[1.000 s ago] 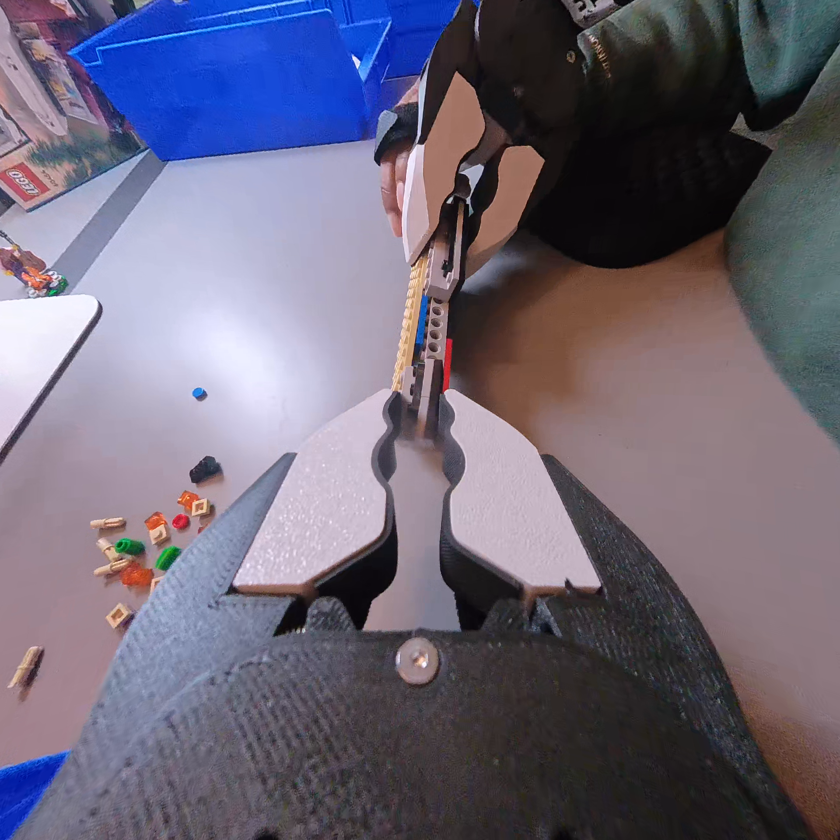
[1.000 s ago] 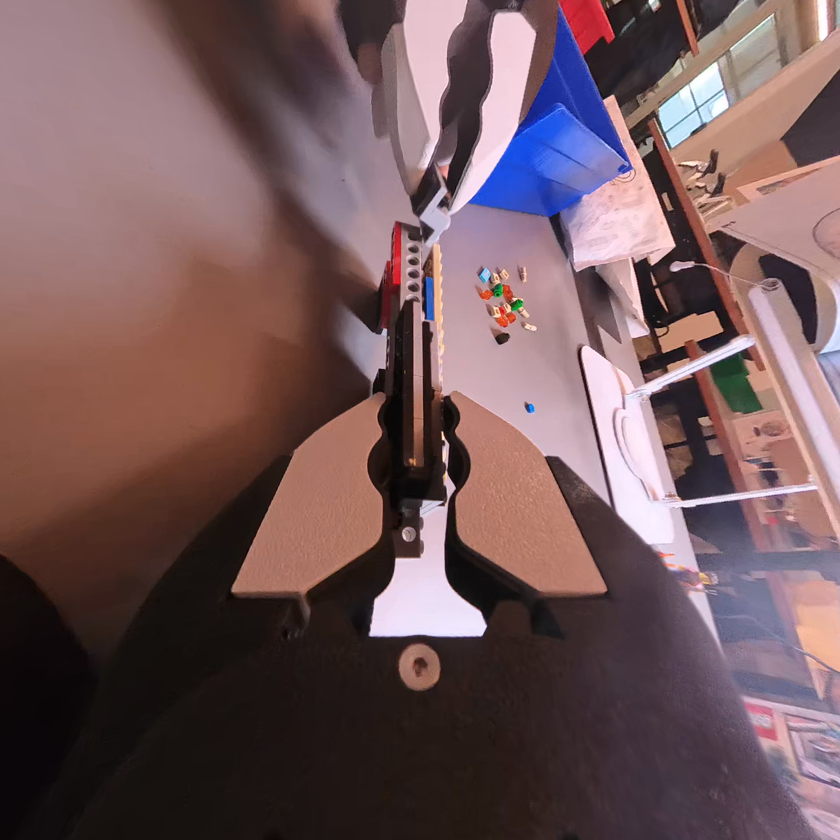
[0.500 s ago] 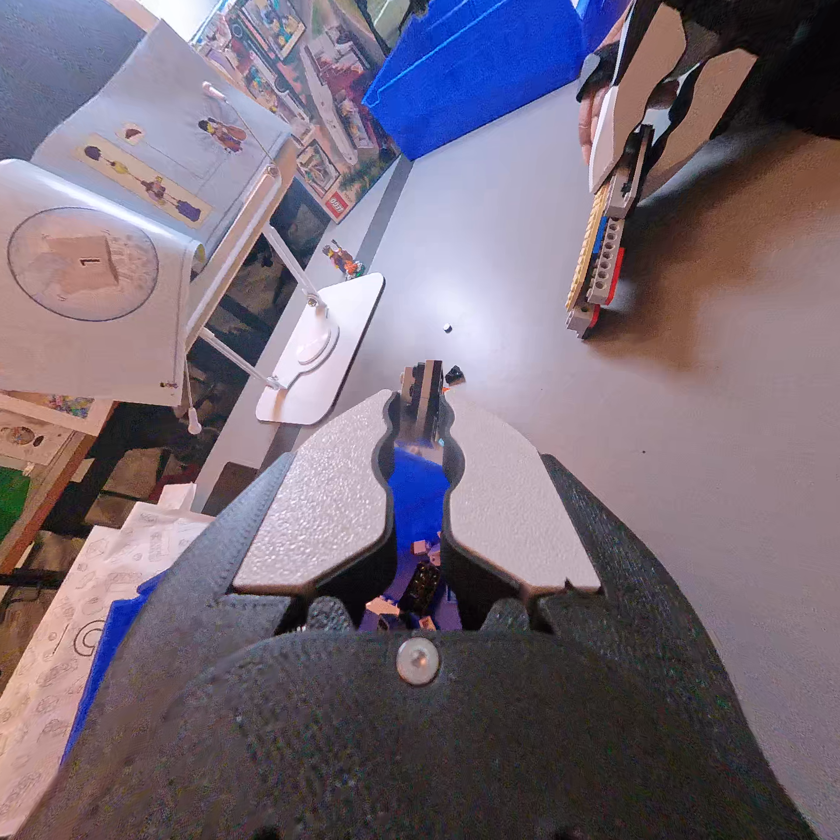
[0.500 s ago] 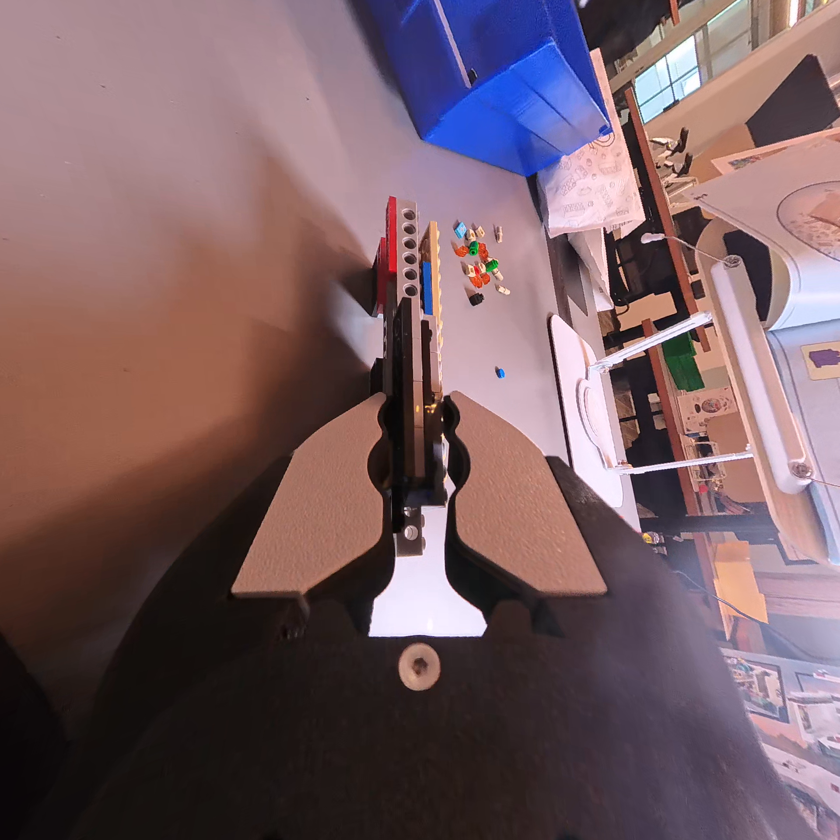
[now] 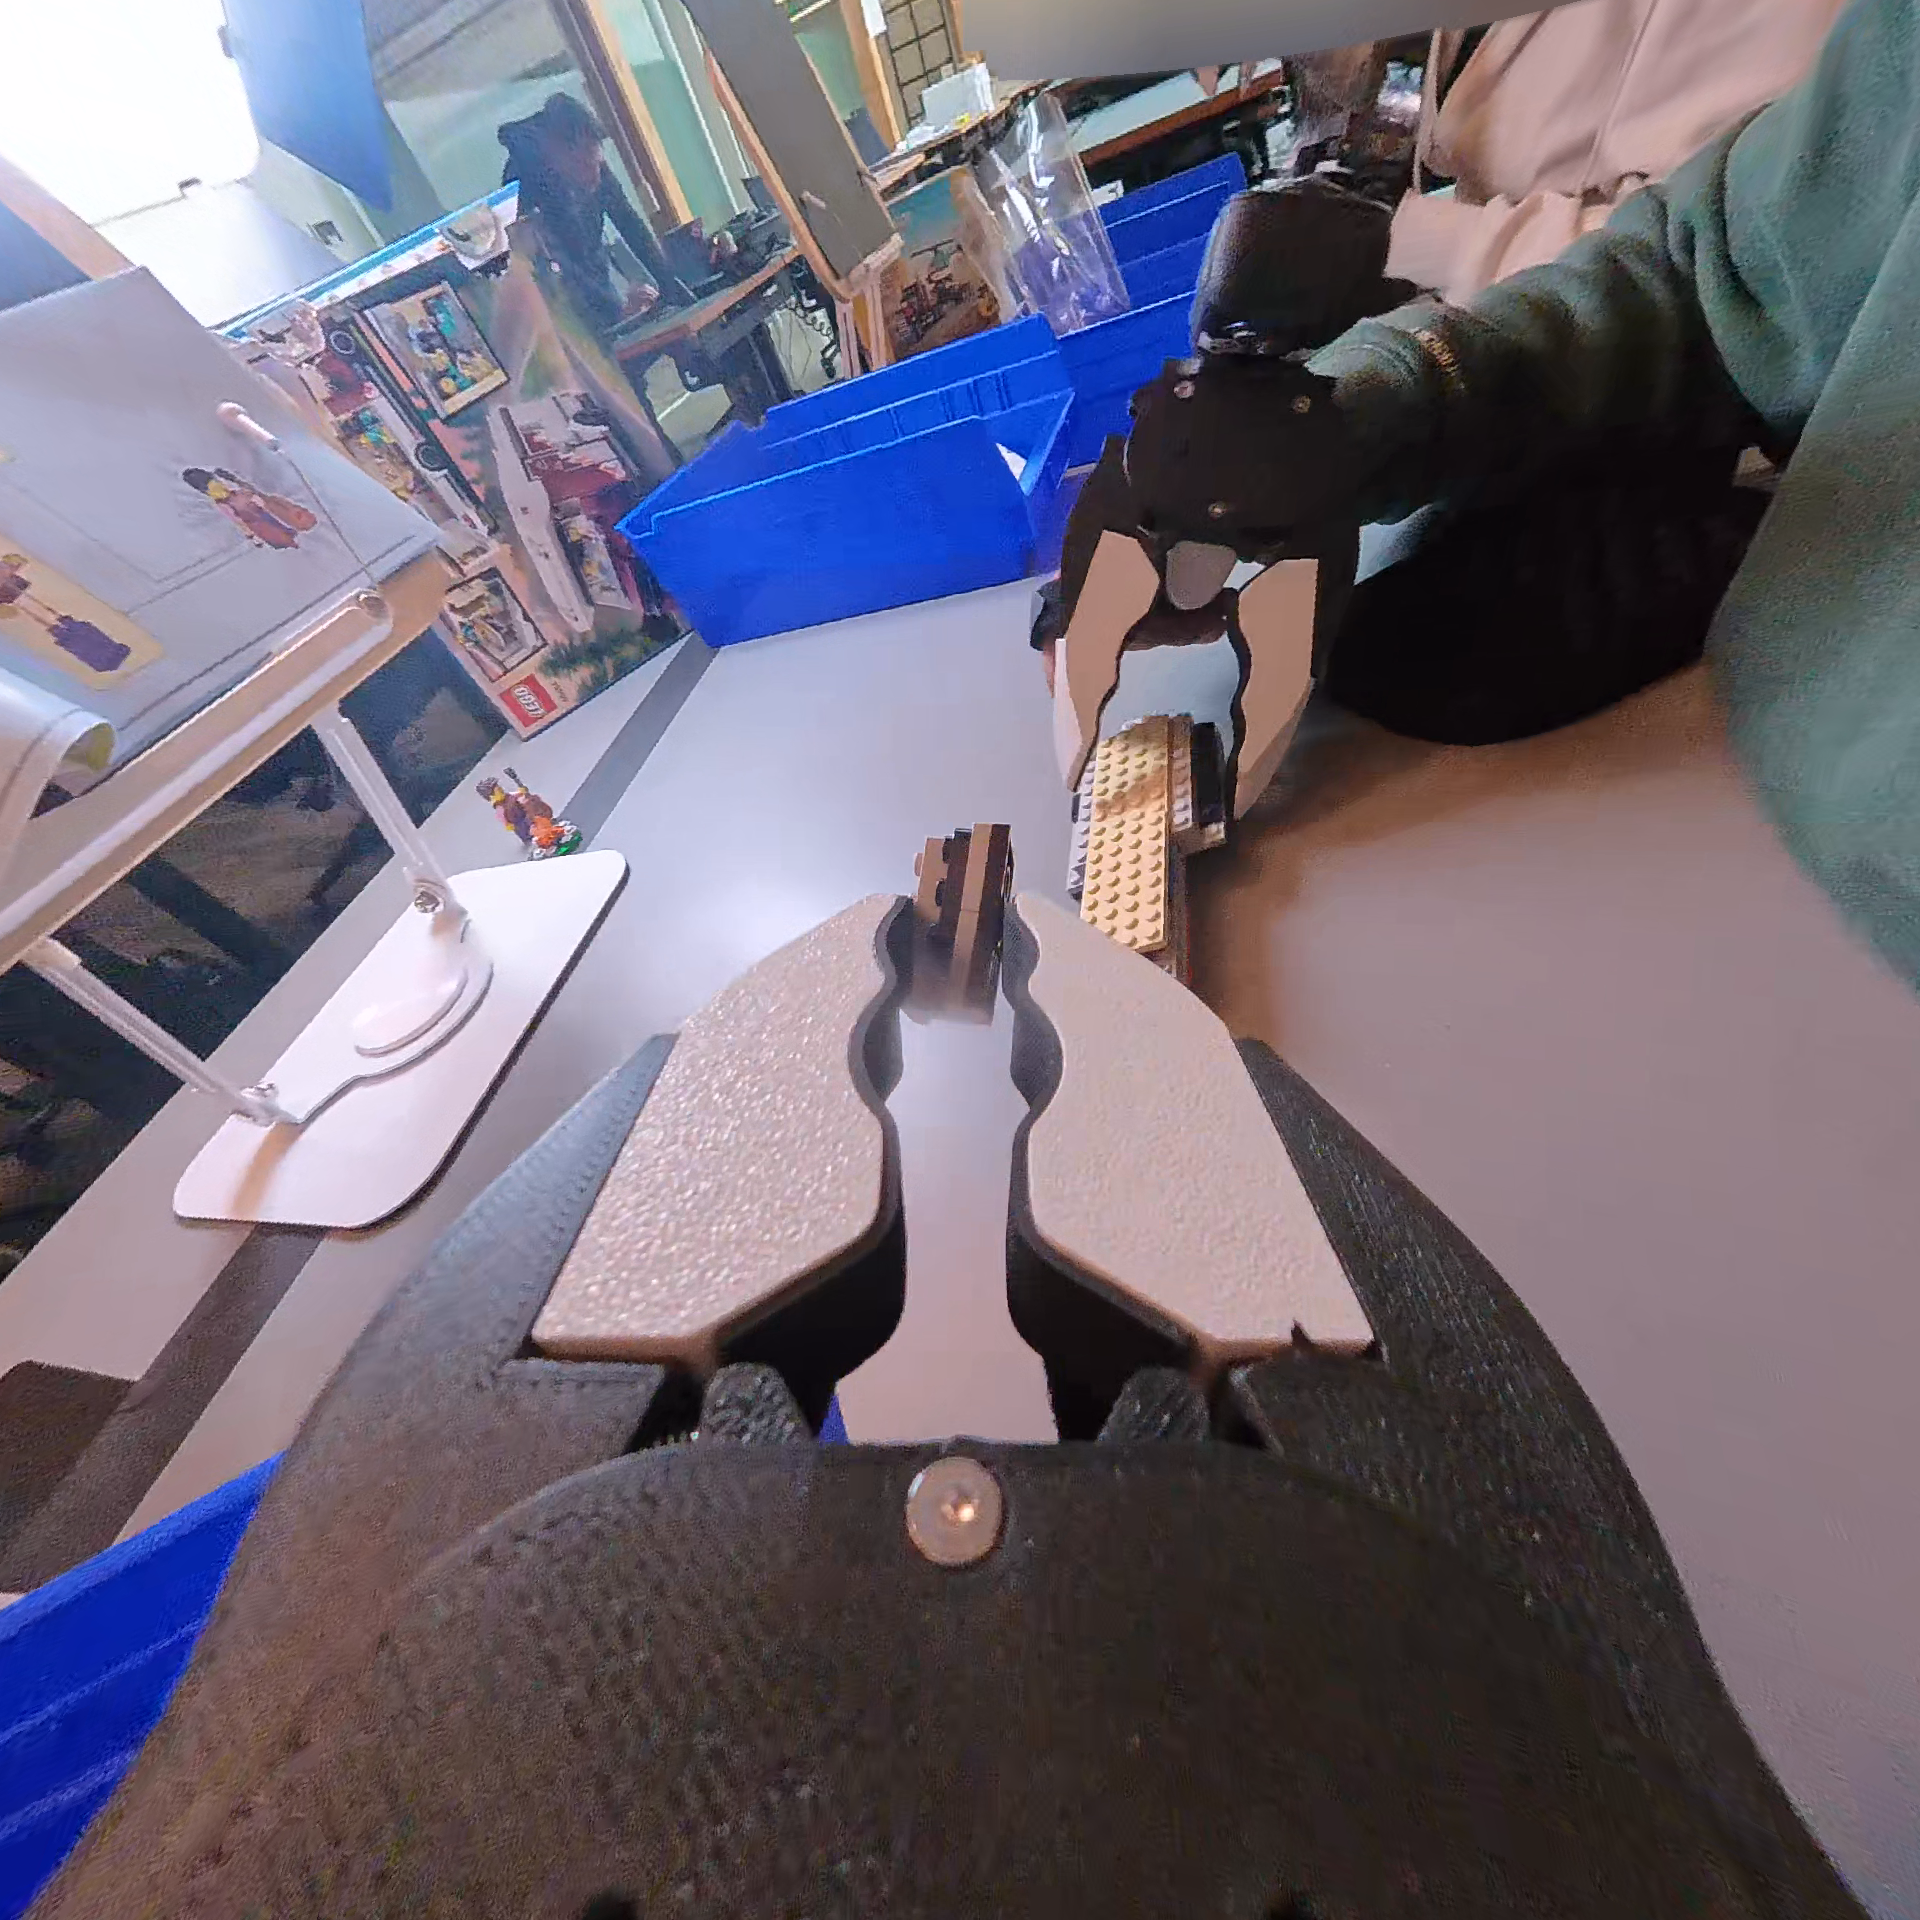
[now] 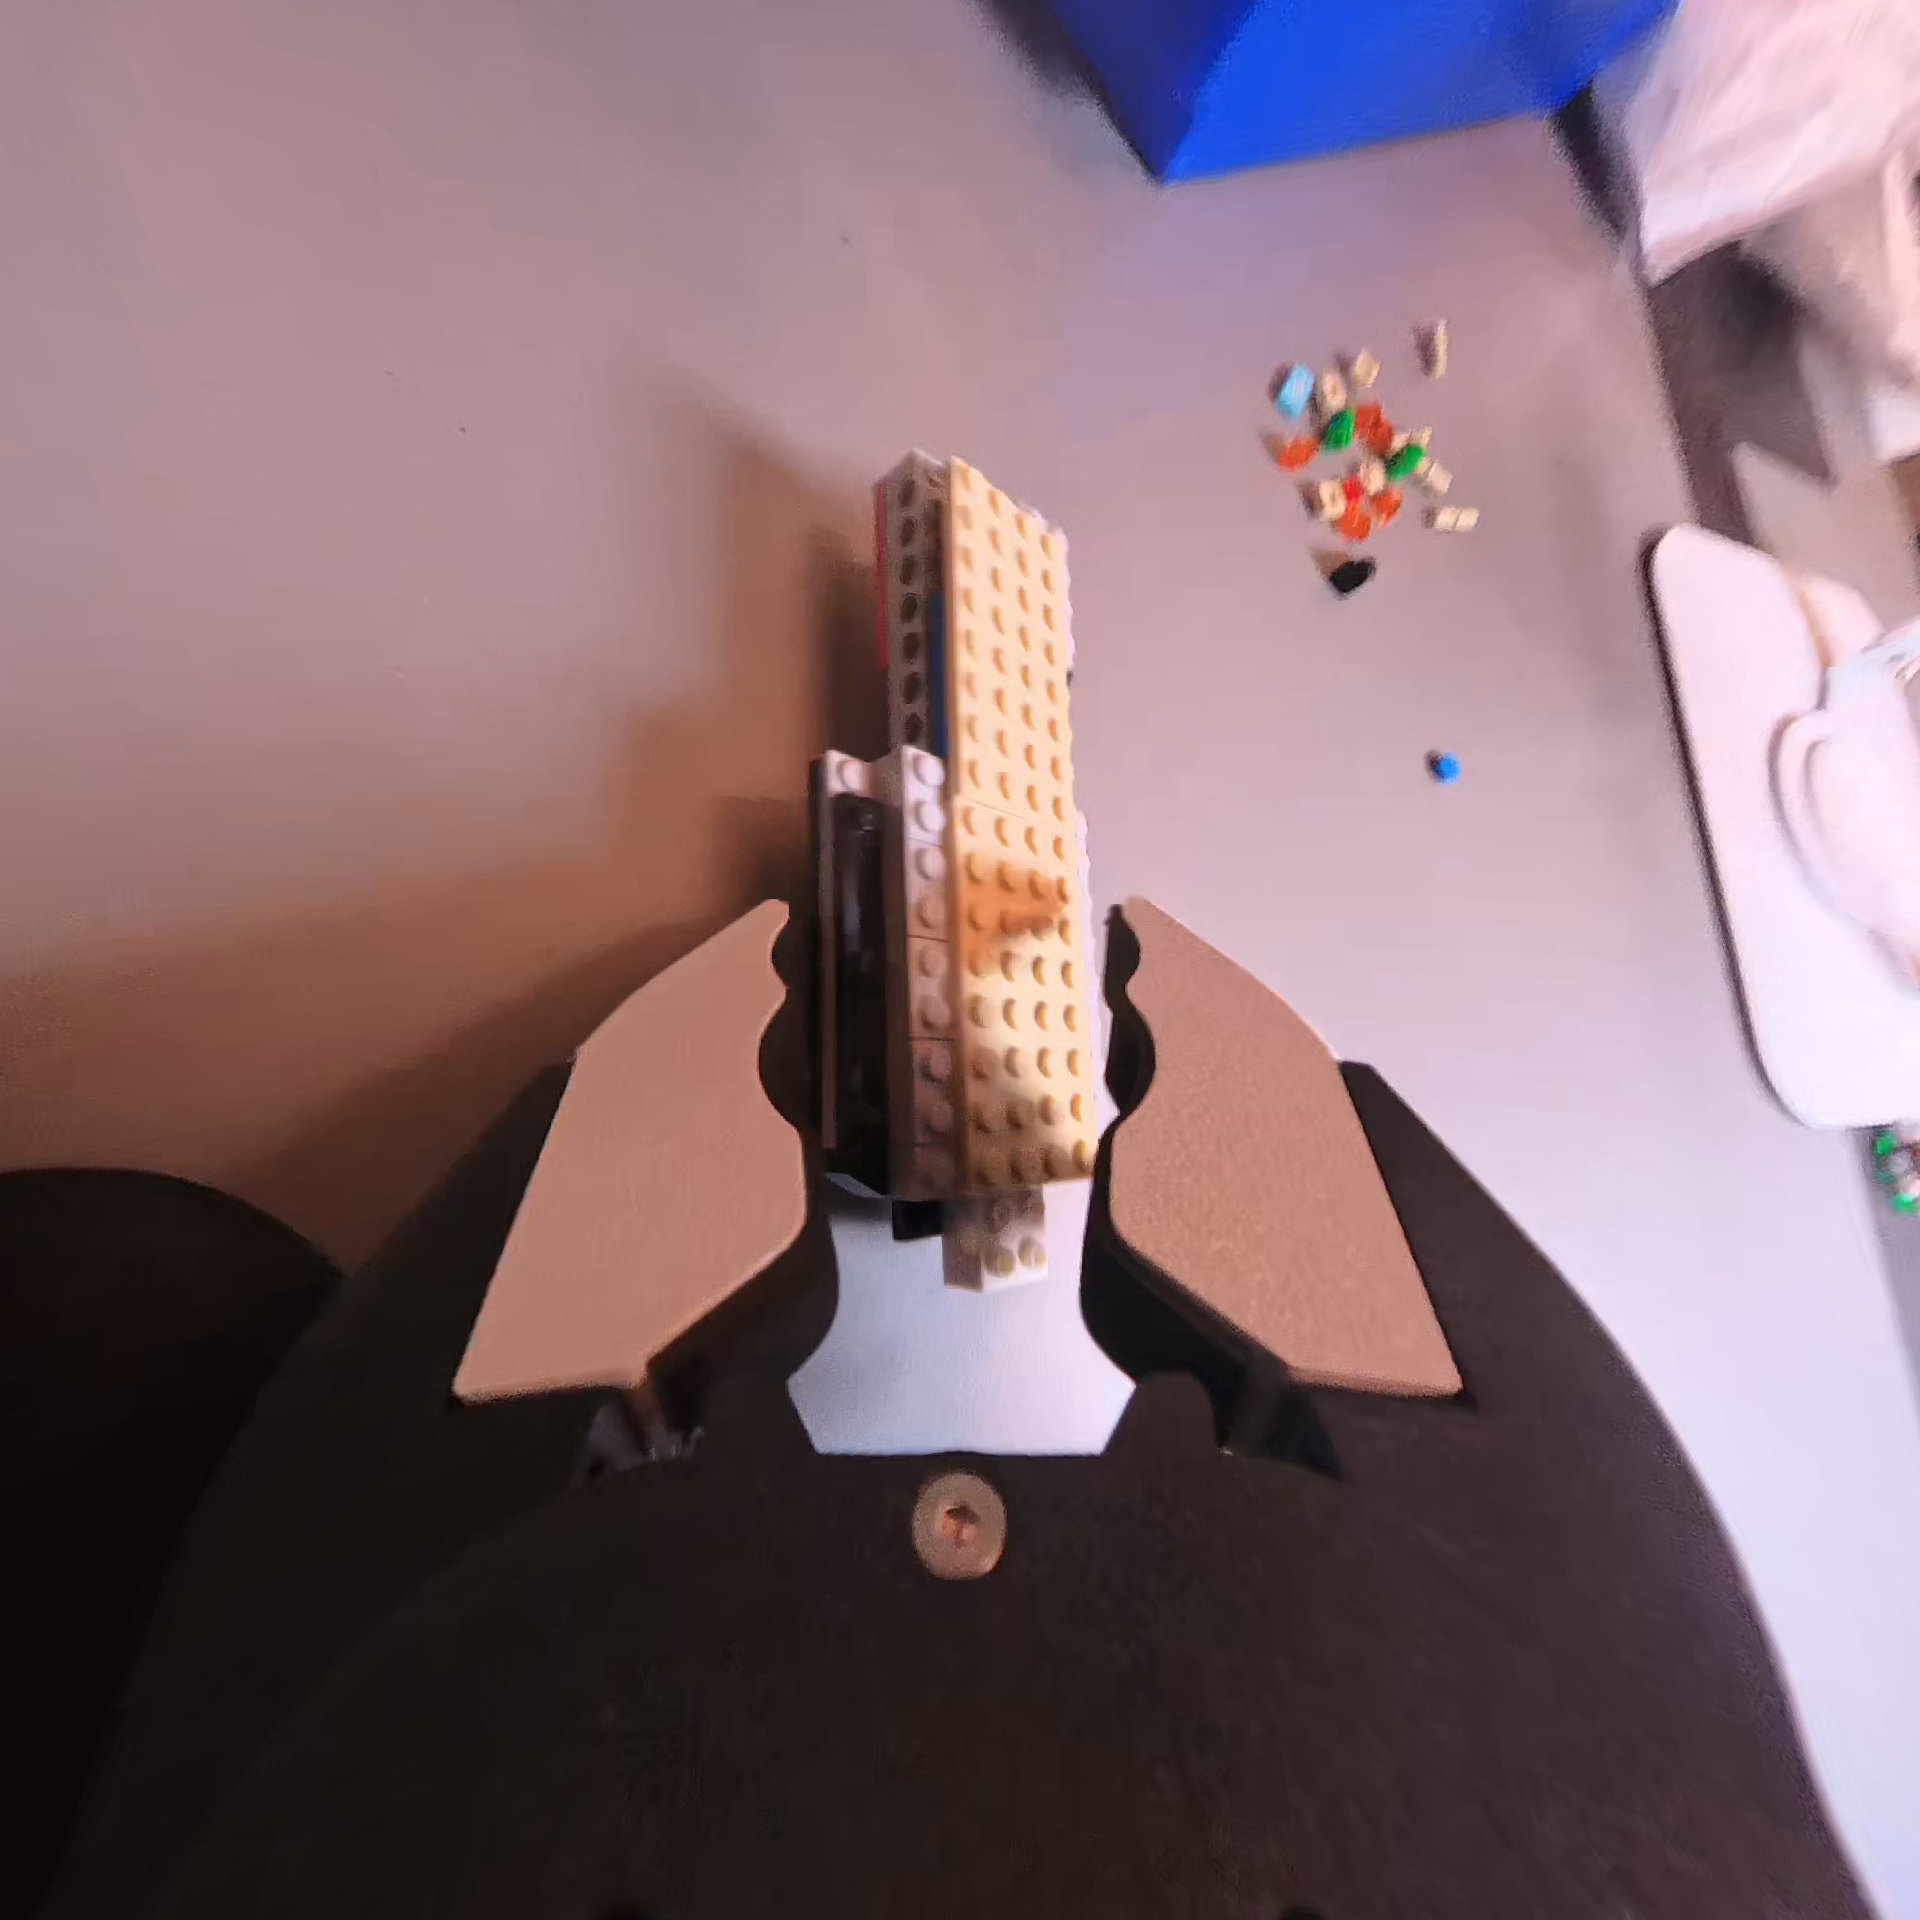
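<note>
**Right tongs spread around the long brick model; left tongs carrying off a small dark piece**

The left gripper is holding a small brown-and-black brick piece narrowly between its fingertips, both pads pressing on it, above the grey table. A second ago this piece was joined to the near end of the long model; it is now lifted clear and standing apart from it. The right gripper, at the far right of the left view, is standing wide open where half a second ago it was clamping. The long brick model, tan studded plate uppermost, is lying on the table between its fingers, a gap showing at the right pad. The separation therefore appears complete. Loose coloured bricks and a blue bin are lying farther off.
</note>
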Demonstrator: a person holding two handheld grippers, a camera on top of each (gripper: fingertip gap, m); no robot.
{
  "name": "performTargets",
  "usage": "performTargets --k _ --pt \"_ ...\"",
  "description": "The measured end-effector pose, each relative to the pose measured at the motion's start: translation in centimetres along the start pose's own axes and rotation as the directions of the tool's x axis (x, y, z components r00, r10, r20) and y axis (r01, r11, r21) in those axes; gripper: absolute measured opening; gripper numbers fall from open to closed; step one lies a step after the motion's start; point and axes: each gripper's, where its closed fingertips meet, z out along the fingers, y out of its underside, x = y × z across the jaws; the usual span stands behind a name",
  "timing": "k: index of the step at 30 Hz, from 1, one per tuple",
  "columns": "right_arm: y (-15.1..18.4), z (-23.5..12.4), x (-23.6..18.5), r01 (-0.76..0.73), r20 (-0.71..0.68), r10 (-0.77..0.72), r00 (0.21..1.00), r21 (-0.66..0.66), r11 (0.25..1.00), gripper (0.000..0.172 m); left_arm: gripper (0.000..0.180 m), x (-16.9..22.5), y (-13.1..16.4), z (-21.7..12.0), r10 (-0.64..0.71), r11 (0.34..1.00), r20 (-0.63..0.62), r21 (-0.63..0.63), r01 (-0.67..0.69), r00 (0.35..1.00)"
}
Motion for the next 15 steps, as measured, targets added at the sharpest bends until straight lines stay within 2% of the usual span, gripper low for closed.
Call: performTargets --k 2,3,5,7,10,12,15 --pt "0.4 -0.4 0.3 -0.043 0.018 0.043 0.999 -0.039 0.998 0.065 0.016 0.7 0.0 0.9 0.002 1.0 -0.029 0.012 -0.001 1.0" --pt "-0.2 -0.9 0.2 -0.09 0.056 0.09 0.994 -0.01 0.996 0.069 0.016 1.1 0.0 1.3 0.01 1.0 -0.039 0.019 -0.009 0.999" --pt "-3.4 -2.5 0.9 -0.219 0.107 0.204 0.973 0.158 0.963 0.062 0.016 1.9 -0.3 2.3 0.043 0.998 -0.055 0.044 -0.041 0.998" --pt "-6.4 -3.8 2.5 -0.265 0.077 0.254 0.964 0.317 0.911 0.046 0.016 3.3 -1.1 3.4 0.079 0.993 -0.09 0.09 -0.071 0.993" --pt "-9.4 -3.8 2.4 -0.139 0.004 0.151 0.989 0.419 0.897 0.038 0.016 5.3 -2.2 5.0 0.098 0.986 -0.158 0.152 -0.074 0.982" --pt "-10.4 -2.8 1.0 0.002 -0.055 0.023 0.998 0.414 0.91 0.034 0.016 6.5 -2.3 5.8 0.08 0.985 -0.213 0.168 -0.044 0.974" --pt "-11.4 -2.1 -0.5 0.147 -0.131 -0.101 0.986 0.415 0.898 0.017 0.016 7.7 -1.8 6.5 0.05 0.986 -0.272 0.164 -0.005 0.961"
